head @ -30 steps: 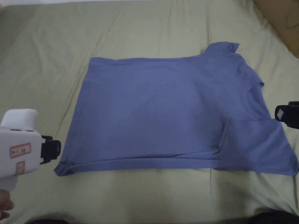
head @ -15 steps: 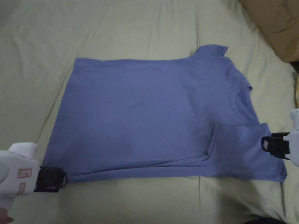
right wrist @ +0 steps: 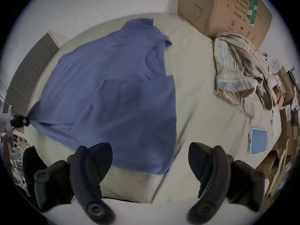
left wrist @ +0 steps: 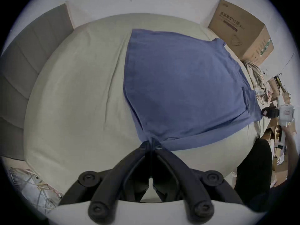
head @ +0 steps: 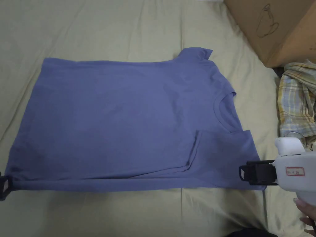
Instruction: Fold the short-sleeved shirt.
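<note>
We've got the blue shirt [head: 123, 123] flat on the bed [head: 123, 31], left tongs [left wrist: 151, 143] pinching its near hem corner, right tongs [right wrist: 150, 157] spread wide at the sleeve, ready to lift that long edge together.

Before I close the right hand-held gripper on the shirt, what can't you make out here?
- Left hand-held gripper: head view, cut off by the picture's edge.
- Shirt near sleeve: right gripper view, motion-blurred.
- Layers in the left pinch: hidden by bunched cloth.
</note>
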The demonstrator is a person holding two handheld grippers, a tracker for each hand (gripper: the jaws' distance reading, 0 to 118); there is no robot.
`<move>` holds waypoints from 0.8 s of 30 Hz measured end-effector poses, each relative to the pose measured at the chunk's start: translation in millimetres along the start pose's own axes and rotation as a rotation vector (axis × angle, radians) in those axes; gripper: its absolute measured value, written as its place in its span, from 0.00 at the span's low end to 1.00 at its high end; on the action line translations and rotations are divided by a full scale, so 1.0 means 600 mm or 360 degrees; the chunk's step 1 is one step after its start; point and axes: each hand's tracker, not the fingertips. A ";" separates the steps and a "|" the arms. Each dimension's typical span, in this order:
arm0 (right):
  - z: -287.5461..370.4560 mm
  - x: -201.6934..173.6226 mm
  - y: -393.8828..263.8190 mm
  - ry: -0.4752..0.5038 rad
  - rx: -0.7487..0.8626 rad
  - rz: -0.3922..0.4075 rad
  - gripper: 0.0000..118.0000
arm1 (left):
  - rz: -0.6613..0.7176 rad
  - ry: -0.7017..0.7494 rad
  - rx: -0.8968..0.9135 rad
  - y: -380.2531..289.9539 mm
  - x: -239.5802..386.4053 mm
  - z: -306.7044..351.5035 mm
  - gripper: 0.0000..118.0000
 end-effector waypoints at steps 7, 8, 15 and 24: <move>-0.027 0.012 -0.012 0.0042 -0.0092 0.0017 0.11 | 0.0055 -0.0027 0.0001 -0.002 -0.007 0.008 0.01; -0.026 0.013 -0.015 0.0048 -0.0085 0.0026 0.08 | 0.0059 -0.0030 -0.0002 -0.003 -0.007 0.008 0.01; 0.011 0.017 -0.017 0.0094 -0.0007 0.0000 0.07 | 0.0064 -0.0017 -0.0018 -0.016 -0.008 0.004 0.00; 0.057 0.023 0.013 0.0202 0.0111 -0.0127 0.07 | 0.0226 -0.0140 0.0062 0.006 -0.034 0.020 0.00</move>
